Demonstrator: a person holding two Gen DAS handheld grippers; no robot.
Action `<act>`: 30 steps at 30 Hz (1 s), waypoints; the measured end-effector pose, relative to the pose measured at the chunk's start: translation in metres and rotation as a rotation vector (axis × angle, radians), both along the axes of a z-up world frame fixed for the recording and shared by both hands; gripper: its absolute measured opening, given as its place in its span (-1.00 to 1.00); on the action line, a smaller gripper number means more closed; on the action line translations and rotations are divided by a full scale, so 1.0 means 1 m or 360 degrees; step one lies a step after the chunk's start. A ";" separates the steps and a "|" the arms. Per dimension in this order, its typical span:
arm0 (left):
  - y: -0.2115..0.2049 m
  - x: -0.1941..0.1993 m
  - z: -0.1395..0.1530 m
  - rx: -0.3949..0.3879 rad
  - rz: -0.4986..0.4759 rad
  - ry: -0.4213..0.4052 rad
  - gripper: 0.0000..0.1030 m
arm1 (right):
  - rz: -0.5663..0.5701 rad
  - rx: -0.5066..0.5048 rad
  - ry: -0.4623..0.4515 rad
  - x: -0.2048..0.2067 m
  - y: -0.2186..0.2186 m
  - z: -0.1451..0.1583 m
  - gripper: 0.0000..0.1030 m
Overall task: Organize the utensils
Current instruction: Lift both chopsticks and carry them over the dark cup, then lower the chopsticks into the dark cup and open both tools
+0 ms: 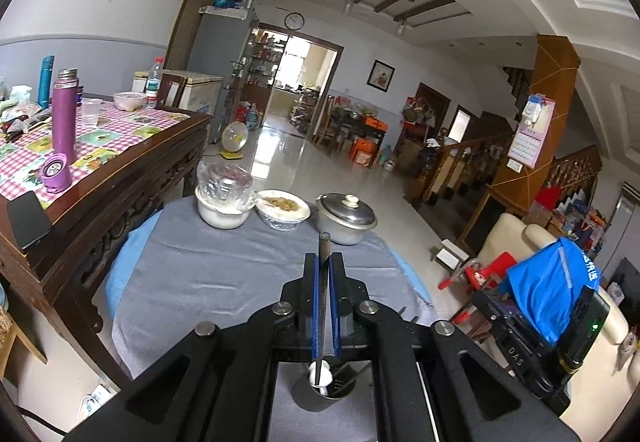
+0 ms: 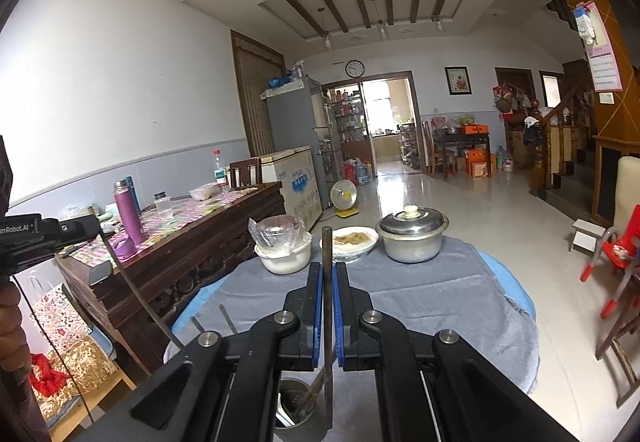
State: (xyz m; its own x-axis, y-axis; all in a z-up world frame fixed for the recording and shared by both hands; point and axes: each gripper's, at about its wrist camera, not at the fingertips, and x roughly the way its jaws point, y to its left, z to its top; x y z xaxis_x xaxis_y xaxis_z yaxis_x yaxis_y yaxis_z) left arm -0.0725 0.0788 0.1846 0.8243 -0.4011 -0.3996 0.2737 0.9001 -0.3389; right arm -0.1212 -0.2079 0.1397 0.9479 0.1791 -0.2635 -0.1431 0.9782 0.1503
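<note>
In the left wrist view my left gripper (image 1: 324, 258) is shut on a dark chopstick (image 1: 323, 244). The stick pokes up past the blue pads, and its lower end reaches down to a grey utensil cup (image 1: 308, 398) that holds a white spoon (image 1: 320, 378). My right gripper (image 2: 328, 267) is likewise shut on a dark chopstick (image 2: 327, 242), held upright over the metal cup (image 2: 292, 398), which has a brownish utensil (image 2: 314, 390) in it. Two thin sticks (image 2: 226, 318) lie on the grey cloth (image 2: 420, 306). The left gripper's body (image 2: 52, 232) shows at the far left of the right wrist view.
At the cloth's far edge stand a white bowl with a plastic bag (image 1: 222, 210), a plate of food (image 1: 284, 208) and a lidded metal pot (image 1: 346, 218). A wooden table (image 1: 120, 178) with a purple flask (image 1: 64, 118) is close on the left. A red child's chair (image 2: 616, 250) stands at the right.
</note>
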 end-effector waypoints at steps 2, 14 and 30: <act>-0.002 0.000 0.004 -0.0003 -0.0004 -0.0011 -0.91 | 0.0011 -0.0009 -0.0013 -0.002 0.003 0.004 -0.89; -0.011 0.004 0.009 -0.0035 -0.0048 -0.0018 -0.91 | 0.0086 0.0017 -0.0077 -0.005 0.017 0.023 -0.89; -0.030 0.009 0.004 0.0004 -0.0086 0.0011 -0.91 | 0.0161 0.0063 -0.0032 0.008 0.037 0.012 -0.89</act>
State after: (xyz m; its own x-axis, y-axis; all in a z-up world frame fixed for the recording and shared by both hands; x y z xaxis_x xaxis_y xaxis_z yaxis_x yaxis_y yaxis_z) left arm -0.0639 0.0490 0.1888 0.7988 -0.4436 -0.4063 0.3194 0.8851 -0.3385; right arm -0.1127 -0.1714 0.1517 0.9294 0.2840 -0.2357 -0.2441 0.9520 0.1846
